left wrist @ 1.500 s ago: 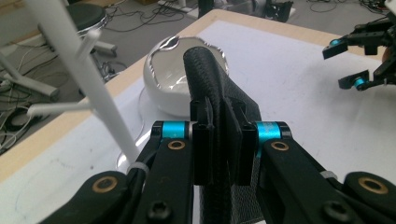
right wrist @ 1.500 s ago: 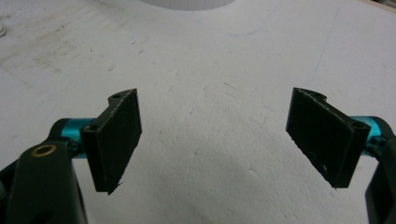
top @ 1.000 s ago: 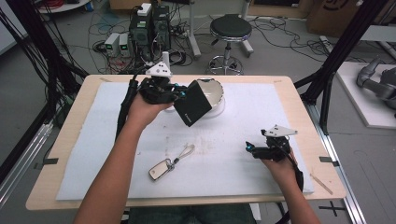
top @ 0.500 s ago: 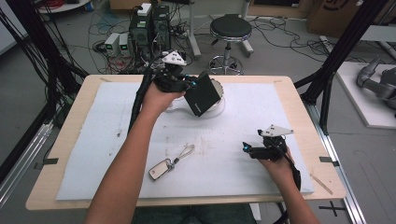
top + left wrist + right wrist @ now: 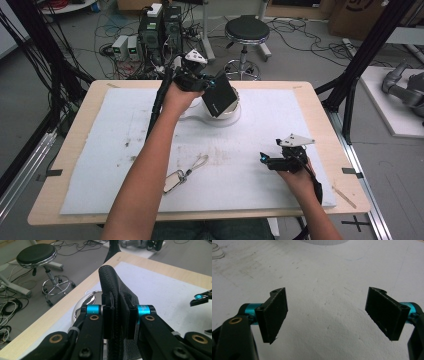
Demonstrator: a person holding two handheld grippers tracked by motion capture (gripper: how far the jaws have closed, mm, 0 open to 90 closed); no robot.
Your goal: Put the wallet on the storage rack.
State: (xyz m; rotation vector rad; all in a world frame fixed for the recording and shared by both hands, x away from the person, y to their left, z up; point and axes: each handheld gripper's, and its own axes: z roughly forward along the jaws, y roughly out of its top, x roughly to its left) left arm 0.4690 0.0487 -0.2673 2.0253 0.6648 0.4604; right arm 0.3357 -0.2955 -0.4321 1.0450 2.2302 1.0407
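My left gripper (image 5: 209,86) is at the back middle of the table, shut on a black textured wallet (image 5: 220,96). The wallet hangs tilted just above a white round bowl (image 5: 235,115). In the left gripper view both pads press the wallet (image 5: 111,280) from either side, and the bowl's shiny rim (image 5: 86,300) lies below it. My right gripper (image 5: 265,160) rests low on the white mat at the right, held by a hand. Its jaws stand wide apart in the right gripper view (image 5: 327,315), with nothing between them but bare mat.
A key fob on a cord loop (image 5: 182,174) lies on the white mat (image 5: 100,150) near the front middle. Past the table's far edge stand a round stool (image 5: 246,30) and computer boxes with cables. Black frame posts stand at both sides.
My left hand has carried the wallet to the right and farther back, from beside the bowl to above it. The right gripper has stayed where it was.
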